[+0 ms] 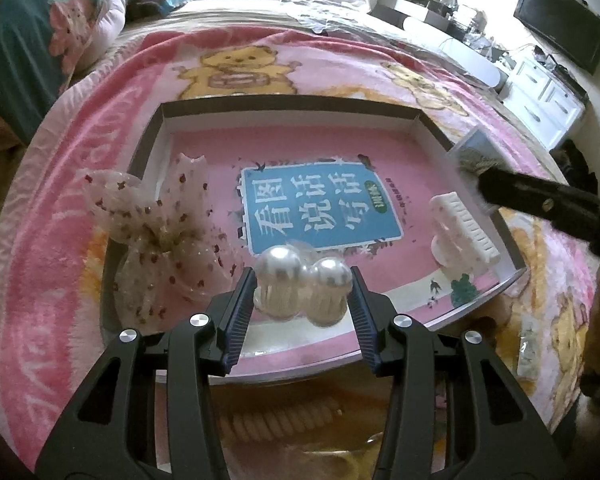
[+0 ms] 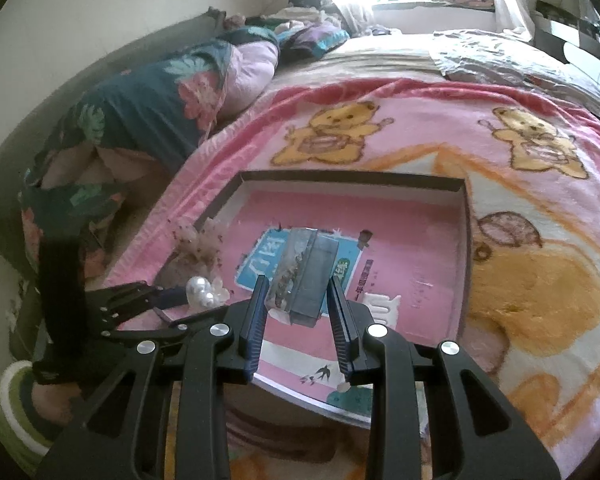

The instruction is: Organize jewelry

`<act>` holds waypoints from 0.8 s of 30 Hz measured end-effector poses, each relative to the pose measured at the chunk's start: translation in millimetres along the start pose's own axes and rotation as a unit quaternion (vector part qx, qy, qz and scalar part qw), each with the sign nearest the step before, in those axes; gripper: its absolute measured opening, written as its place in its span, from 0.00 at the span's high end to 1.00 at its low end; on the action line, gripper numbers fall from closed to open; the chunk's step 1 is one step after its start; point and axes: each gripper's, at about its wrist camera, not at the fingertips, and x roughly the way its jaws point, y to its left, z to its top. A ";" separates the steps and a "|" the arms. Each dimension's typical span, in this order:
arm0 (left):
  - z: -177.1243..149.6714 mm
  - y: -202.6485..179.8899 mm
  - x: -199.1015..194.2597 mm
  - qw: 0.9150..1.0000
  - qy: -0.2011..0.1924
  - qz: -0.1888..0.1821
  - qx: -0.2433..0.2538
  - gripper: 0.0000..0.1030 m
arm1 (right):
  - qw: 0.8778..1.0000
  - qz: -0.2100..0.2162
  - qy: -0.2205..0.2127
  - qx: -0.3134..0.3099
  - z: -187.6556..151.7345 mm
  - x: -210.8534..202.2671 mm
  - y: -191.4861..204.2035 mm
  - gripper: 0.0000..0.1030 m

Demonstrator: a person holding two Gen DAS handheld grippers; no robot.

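My left gripper [image 1: 302, 292] is shut on a hair clip with two large pearls [image 1: 300, 276] and clear teeth, held just over the near edge of a shallow box tray [image 1: 288, 100]. The tray's floor is a pink book cover with a blue label [image 1: 320, 208]. My right gripper [image 2: 298, 300] is shut on a clear rectangular case [image 2: 308, 276] with small ornaments inside, above the tray's [image 2: 352, 178] middle. A sheer dotted bow [image 1: 156, 232] lies over the tray's left wall. A white claw clip [image 1: 464, 236] rests inside near the right wall.
The tray sits on a pink bear-print blanket [image 2: 532, 280] on a bed. A folded floral quilt [image 2: 148, 108] lies far left. White drawers and a dark screen [image 1: 560, 24] stand at the right. A striped sleeve [image 2: 16, 400] shows behind the left gripper [image 2: 168, 300].
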 end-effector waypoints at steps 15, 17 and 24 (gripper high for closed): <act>-7.2 13.5 -21.6 1.000 -0.011 0.002 -0.018 0.59 | 0.997 -0.027 0.061 -0.037 -20.1 47.9 8.8 0.72; -8.1 16.6 -28.6 1.000 -0.016 0.003 -0.026 0.59 | 0.997 -0.031 0.063 -0.041 -21.7 48.7 11.0 0.72; -11.0 18.1 -51.0 0.999 -0.034 0.007 -0.037 0.57 | 0.997 -0.025 0.059 -0.044 -19.6 38.2 17.5 0.69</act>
